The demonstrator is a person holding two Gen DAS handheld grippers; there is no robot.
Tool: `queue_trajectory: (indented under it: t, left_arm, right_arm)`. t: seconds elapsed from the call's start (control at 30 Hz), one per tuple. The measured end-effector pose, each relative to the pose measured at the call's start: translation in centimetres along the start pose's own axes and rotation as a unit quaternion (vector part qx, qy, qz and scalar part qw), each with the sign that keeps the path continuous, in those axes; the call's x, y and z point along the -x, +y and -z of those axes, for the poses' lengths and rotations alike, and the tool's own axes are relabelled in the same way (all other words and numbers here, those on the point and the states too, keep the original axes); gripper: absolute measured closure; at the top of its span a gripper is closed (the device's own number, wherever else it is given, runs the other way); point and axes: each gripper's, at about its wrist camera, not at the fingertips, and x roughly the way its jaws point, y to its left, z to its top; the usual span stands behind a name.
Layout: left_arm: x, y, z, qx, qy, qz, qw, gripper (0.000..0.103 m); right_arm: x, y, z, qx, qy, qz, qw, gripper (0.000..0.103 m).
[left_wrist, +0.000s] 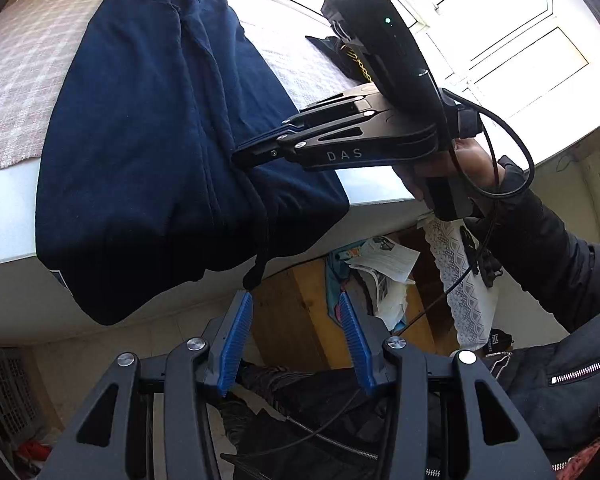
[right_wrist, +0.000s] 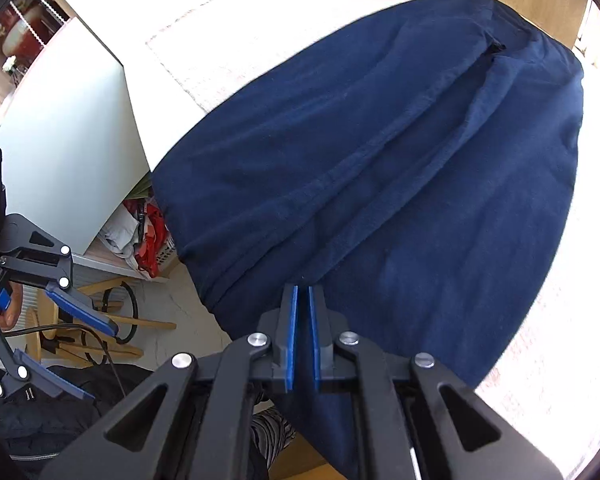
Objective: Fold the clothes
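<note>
Draping over the white table edge (left_wrist: 364,196), the navy sweatpants (left_wrist: 140,128) look soft, limp and light; grip doubled fabric at the hem or waistband. Left gripper (left_wrist: 296,300) hangs released just below the overhang. Right-wrist view: right gripper (right_wrist: 302,292), fingers nearly together, clenches a sweatpants fold.

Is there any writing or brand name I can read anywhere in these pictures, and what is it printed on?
"DAS": pale letters on the side of the right tool, which is shut on the navy garment.
Printed paper under the table: text too small and blurred to read.
White mark on a black item near the lace cloth: unreadable.
Left tool, open: no writing seen.
</note>
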Motion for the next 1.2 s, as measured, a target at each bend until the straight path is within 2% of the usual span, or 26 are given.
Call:
queue_trajectory:
  t: [0.07, 0.13, 0.27, 0.33, 0.5, 0.57, 0.63, 0.7, 0.77, 0.83, 0.87, 0.97, 1.07, 1.1, 1.17, 1.2]
  left_arm:
    - [0.4, 0.4, 0.3, 0.008, -0.005, -0.006, 0.9999, 0.059]
    - [0.9, 0.9, 0.6, 0.018, -0.011, -0.011, 0.9997, 0.059]
    - [1.9, 2.2, 1.3, 0.041, -0.025, -0.025, 0.9985, 0.059]
    - [2.4, 3.0, 1.8, 0.056, -0.032, -0.031, 0.9975, 0.059]
    - [3.0, 4.0, 2.8, 0.080, -0.040, -0.036, 0.9953, 0.059]
    - [2.7, 4.0, 2.7, 0.082, -0.039, -0.041, 0.9950, 0.059]
    - [2.6, 3.9, 2.6, 0.082, -0.038, -0.048, 0.9947, 0.059]
    - [2.6, 3.7, 2.3, 0.078, -0.041, -0.054, 0.9946, 0.059]
    - [2.5, 3.3, 2.1, 0.070, -0.042, -0.062, 0.9947, 0.059]
    - [2.3, 3.0, 1.8, 0.060, -0.040, -0.077, 0.9944, 0.059]
    - [2.1, 3.0, 1.7, 0.057, -0.037, -0.084, 0.9941, 0.059]
    - [1.7, 3.5, 1.2, 0.060, -0.030, -0.094, 0.9934, 0.059]
    - [1.5, 4.4, 1.1, 0.059, -0.018, -0.118, 0.9910, 0.059]
    - [1.5, 4.8, 1.2, 0.057, -0.013, -0.129, 0.9899, 0.059]
    - [1.5, 6.0, 1.5, 0.059, -0.004, -0.145, 0.9877, 0.059]
    - [1.5, 6.8, 1.6, 0.062, 0.001, -0.147, 0.9872, 0.059]
  right_arm:
    - [0.1, 0.4, -1.0, 0.014, 0.004, -0.018, 1.000, 0.095]
    - [1.5, 0.1, -1.6, 0.025, -0.002, -0.010, 1.000, 0.095]
    - [6.0, -3.9, -1.4, -0.014, -0.016, 0.005, 1.000, 0.095]
    - [4.5, -3.6, -0.7, -0.009, -0.001, 0.008, 1.000, 0.095]
    - [-1.6, 0.2, -0.3, 0.016, 0.025, -0.012, 0.999, 0.095]
    - [-2.7, 1.5, -0.9, 0.035, 0.017, -0.020, 0.999, 0.095]
    - [-3.4, 2.0, -1.7, 0.032, 0.018, -0.040, 0.999, 0.092]
    - [-2.3, 1.5, -1.9, 0.022, 0.005, -0.055, 0.998, 0.092]
    - [-1.1, 1.0, -1.2, 0.019, -0.006, -0.042, 0.999, 0.092]
    - [-0.3, 0.3, 0.0, 0.018, -0.002, -0.021, 1.000, 0.092]
    - [-1.0, 0.4, 0.4, 0.015, 0.002, -0.024, 1.000, 0.092]
    - [-3.0, 1.0, 0.7, 0.008, -0.001, -0.053, 0.999, 0.092]
    - [-4.6, 1.8, 0.6, 0.004, -0.014, -0.090, 0.996, 0.092]
    - [-5.2, 2.0, 0.5, 0.002, -0.019, -0.103, 0.994, 0.090]
    - [-3.7, 0.8, 1.6, -0.024, -0.049, -0.111, 0.992, 0.079]
    - [-2.9, 0.3, 2.5, -0.041, -0.062, -0.108, 0.991, 0.061]
